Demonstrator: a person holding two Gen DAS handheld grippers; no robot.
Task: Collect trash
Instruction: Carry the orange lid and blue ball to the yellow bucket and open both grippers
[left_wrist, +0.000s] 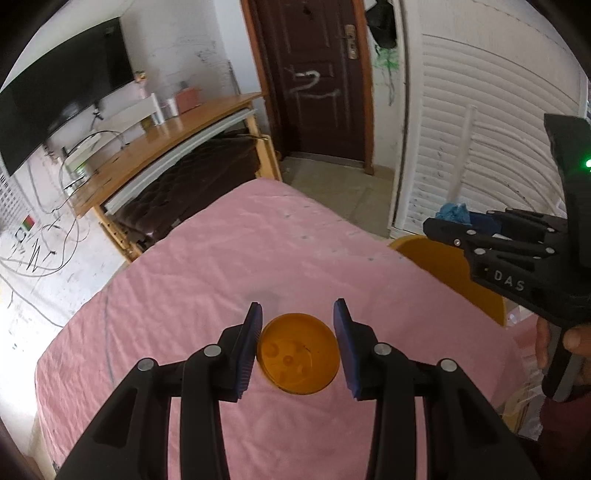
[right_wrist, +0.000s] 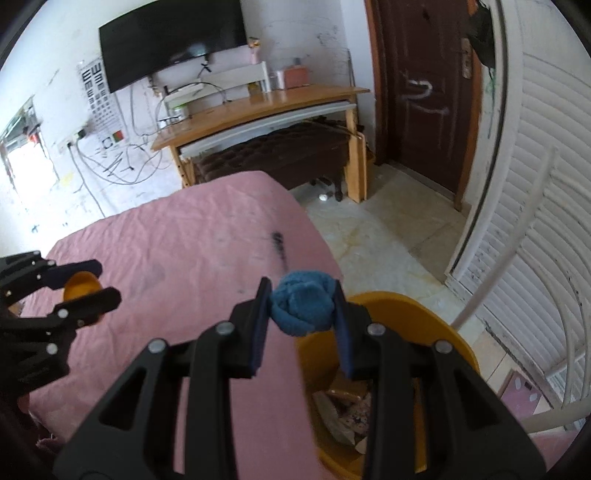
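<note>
Two grippers (left_wrist: 298, 314) (right_wrist: 303, 291) grip an orange cup (left_wrist: 298, 360) and blue wad (right_wrist: 302, 308)

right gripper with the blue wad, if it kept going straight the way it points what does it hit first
Probably the rim of the yellow bin beside the pink bed, just past the blue wad; depth is unclear.

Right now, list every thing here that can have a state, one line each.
Left gripper: shut on the orange cup, above the bed.
Orange cup: held, mouth toward the camera, empty.
Right gripper: shut on the blue wad.
Blue wad: held, over the bin's near edge.
Bin: open, trash inside.
Door: closed.
TV: off.
</note>
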